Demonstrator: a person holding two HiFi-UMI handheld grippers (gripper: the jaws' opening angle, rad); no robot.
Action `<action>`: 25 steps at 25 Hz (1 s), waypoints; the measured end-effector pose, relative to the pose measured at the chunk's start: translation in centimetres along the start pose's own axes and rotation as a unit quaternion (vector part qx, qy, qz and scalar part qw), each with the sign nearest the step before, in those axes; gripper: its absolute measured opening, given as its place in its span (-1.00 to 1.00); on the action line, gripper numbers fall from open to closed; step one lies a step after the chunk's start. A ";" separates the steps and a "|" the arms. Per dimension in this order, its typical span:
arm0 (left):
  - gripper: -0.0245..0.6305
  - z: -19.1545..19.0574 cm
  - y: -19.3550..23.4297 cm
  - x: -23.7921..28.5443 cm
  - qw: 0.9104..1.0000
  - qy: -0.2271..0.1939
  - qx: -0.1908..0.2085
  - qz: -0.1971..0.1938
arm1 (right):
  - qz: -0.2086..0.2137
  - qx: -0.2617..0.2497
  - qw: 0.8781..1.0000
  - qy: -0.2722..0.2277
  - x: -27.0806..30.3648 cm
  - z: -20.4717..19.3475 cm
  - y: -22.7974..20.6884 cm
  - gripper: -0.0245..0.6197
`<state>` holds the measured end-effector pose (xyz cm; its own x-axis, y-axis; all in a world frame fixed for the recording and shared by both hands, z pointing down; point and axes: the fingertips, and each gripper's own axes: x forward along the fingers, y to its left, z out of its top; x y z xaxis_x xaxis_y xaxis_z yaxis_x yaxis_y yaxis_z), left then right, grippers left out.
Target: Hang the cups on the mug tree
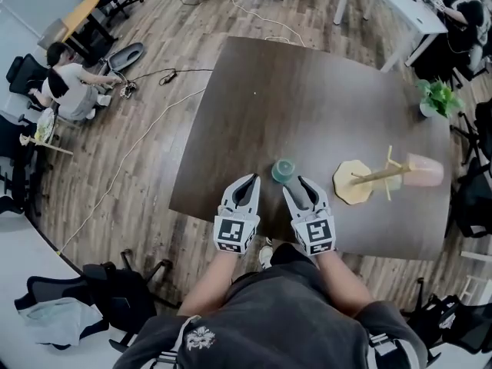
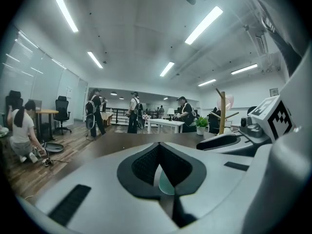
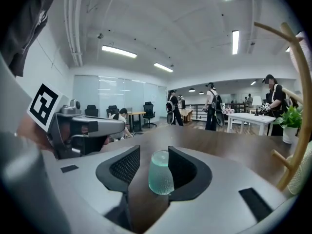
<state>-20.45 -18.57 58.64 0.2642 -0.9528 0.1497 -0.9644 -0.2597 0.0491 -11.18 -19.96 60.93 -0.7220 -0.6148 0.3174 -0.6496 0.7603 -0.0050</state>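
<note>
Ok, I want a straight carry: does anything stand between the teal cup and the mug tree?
Nothing visible does: bare table lies between the cup and the tree. The pink cup hangs on the tree's far side, and the plant stands beyond.

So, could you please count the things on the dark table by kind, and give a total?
Cups: 2 (green cup, pink cup)
Mug tree: 1
Potted plant: 1
Total: 4
</note>
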 end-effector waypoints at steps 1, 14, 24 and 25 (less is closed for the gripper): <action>-0.90 -0.3 0.1 0.2 1.000 0.004 -0.001 0.000 | 0.002 0.003 1.000 0.007 0.3 -0.4 -0.1 -0.33; -0.90 -3.8 2.6 1.2 0.998 0.054 0.027 -0.013 | 0.011 0.010 0.998 0.056 5.2 -4.7 -1.5 0.04; -0.91 -5.3 3.4 1.6 0.997 0.078 0.019 -0.014 | -0.003 -0.012 0.997 0.081 7.5 -6.4 -1.7 0.08; -0.90 -5.6 3.4 1.6 0.996 0.081 0.016 -0.013 | -0.003 -0.010 0.997 0.081 7.6 -6.5 -1.8 0.07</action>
<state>-23.26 -20.08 64.54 0.2835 -0.9085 0.3069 -0.9566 -0.2904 0.0241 -13.93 -24.67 69.47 -0.6698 -0.5780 0.4661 -0.6473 0.7621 0.0148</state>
